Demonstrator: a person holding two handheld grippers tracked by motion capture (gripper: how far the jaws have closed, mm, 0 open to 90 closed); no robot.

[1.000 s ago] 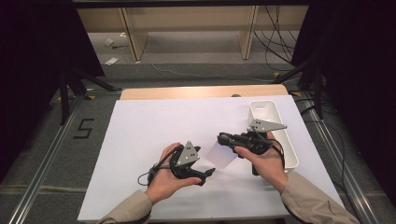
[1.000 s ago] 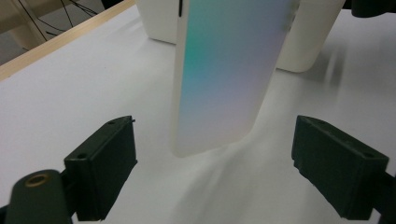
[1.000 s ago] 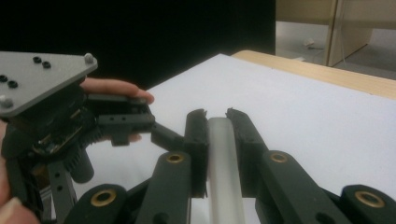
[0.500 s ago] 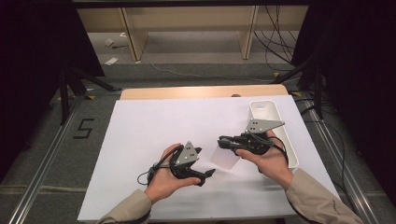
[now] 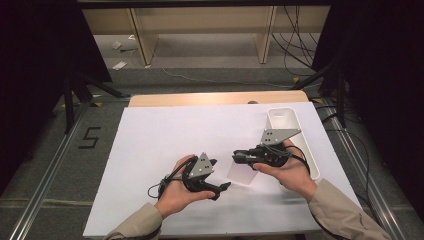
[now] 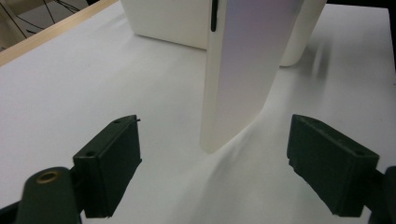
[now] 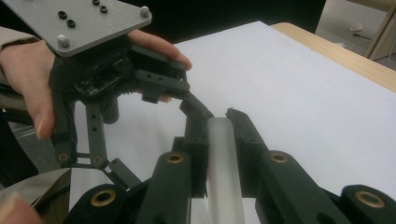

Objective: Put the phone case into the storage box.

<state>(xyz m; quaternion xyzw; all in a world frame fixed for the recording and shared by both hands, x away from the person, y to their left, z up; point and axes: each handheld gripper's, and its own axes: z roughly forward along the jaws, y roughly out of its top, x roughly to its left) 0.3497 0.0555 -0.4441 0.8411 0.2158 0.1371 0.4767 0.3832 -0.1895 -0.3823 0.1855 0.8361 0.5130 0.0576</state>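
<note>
Little had shifted: right gripper [image 5: 239,156] clamped the white cup [image 5: 241,172] upright, at two o'clock from the left gripper [image 5: 220,189], whose spread, empty jaws were nearer.

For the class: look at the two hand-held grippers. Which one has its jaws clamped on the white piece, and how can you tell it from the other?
The right gripper: its jaws are pinched onto the top edge of the white piece. The left gripper has its jaws spread wide, apart from the piece.

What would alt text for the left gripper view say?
A white sheet hangs upright, its lower edge touching the white table, between the left gripper's two open black jaws, which do not touch it. A white tray sits behind it.
</note>
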